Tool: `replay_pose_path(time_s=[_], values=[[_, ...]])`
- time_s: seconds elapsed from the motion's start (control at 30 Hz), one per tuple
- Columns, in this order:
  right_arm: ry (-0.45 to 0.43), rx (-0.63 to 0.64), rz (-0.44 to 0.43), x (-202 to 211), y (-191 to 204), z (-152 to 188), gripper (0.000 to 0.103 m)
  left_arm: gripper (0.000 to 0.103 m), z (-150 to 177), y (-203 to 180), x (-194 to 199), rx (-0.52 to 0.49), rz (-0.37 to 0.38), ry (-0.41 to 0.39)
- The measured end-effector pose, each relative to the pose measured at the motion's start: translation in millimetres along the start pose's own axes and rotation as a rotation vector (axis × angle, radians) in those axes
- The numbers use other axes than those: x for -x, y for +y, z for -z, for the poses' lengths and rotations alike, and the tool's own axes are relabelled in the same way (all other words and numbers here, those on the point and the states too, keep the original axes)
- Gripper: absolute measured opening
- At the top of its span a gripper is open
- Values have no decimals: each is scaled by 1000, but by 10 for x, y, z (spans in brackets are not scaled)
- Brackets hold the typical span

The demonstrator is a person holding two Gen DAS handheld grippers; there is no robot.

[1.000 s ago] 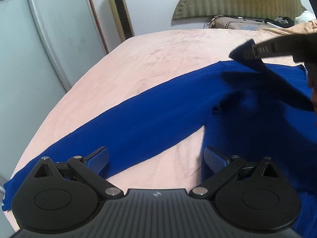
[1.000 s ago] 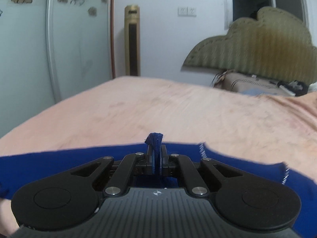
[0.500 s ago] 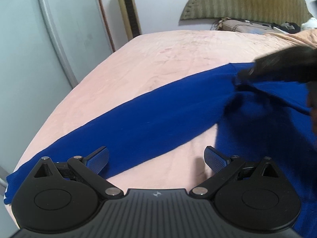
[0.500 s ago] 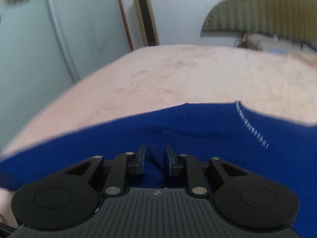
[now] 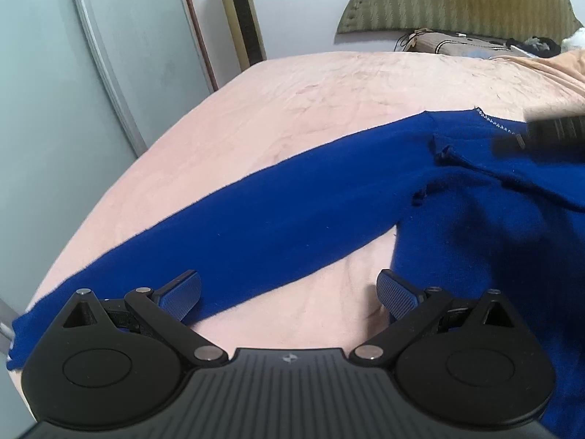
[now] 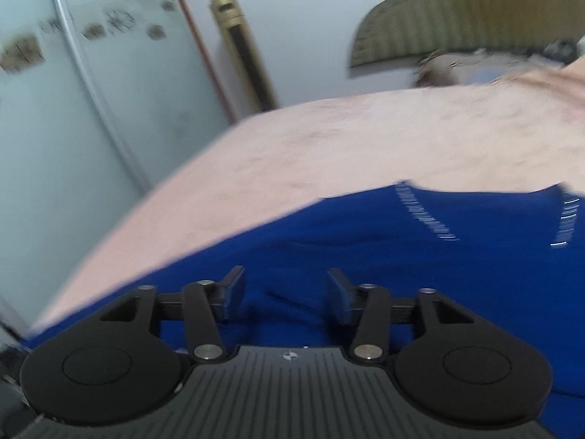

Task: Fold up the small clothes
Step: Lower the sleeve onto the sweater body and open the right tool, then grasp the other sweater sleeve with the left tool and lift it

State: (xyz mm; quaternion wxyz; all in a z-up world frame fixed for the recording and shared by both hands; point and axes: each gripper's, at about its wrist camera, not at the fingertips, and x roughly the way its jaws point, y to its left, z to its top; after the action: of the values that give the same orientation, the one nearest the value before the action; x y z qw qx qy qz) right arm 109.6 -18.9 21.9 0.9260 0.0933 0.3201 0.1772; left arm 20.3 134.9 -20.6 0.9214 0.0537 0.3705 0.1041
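Observation:
A royal blue sweater (image 5: 493,226) lies on a pink bed cover (image 5: 329,87). One long sleeve (image 5: 256,230) stretches toward the bed's left edge. My left gripper (image 5: 289,294) stands open low over the cover, its left pad at the sleeve's near edge and its right pad beside the sweater's body. In the right wrist view my right gripper (image 6: 285,294) hangs over the blue sweater (image 6: 420,267) with its jaws opening and nothing pinched between the pads. The right gripper shows as a blurred dark bar (image 5: 555,130) at the right of the left wrist view.
Pale glass wardrobe doors (image 5: 73,91) stand along the bed's left side. A gold tower fan (image 5: 243,18) stands by the far wall. An olive headboard (image 5: 460,0) and a pillow with clutter (image 5: 457,42) lie at the far end. Bare pink cover lies beyond the sweater.
My right gripper let go of the pinched blue cloth and its jaws spread apart. The lifted fold dropped onto the sweater. The left gripper stayed open and nearly still.

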Motion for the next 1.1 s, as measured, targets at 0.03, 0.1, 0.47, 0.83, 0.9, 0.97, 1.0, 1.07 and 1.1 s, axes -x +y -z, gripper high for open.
replay_pose_path(time_s=[0.03,0.1,0.47,0.83,0.9,0.97,1.0,1.07,1.1], values=[[12,25,51,17,-4,40,68,103,8,3,-4,7,2,5],[36,91,163,54,-10,157,70,103,16,-13,-33,18,4,23],[48,228,336,318,-123,470,99,103,63,37,-51,86,-9,95],[-1,245,325,662,-153,521,102,103,39,-51,-25,79,-66,106],[-9,241,340,710,-206,540,102,103,27,-80,-29,72,-77,106],[-10,222,343,751,-274,566,102,103,20,-107,-29,68,-89,107],[-7,210,343,768,-315,582,102,103,17,-118,-26,67,-94,107],[-3,194,348,794,-380,624,102,103,10,-140,-21,65,-102,111],[0,185,352,805,-423,648,102,103,6,-152,-18,63,-106,112]])
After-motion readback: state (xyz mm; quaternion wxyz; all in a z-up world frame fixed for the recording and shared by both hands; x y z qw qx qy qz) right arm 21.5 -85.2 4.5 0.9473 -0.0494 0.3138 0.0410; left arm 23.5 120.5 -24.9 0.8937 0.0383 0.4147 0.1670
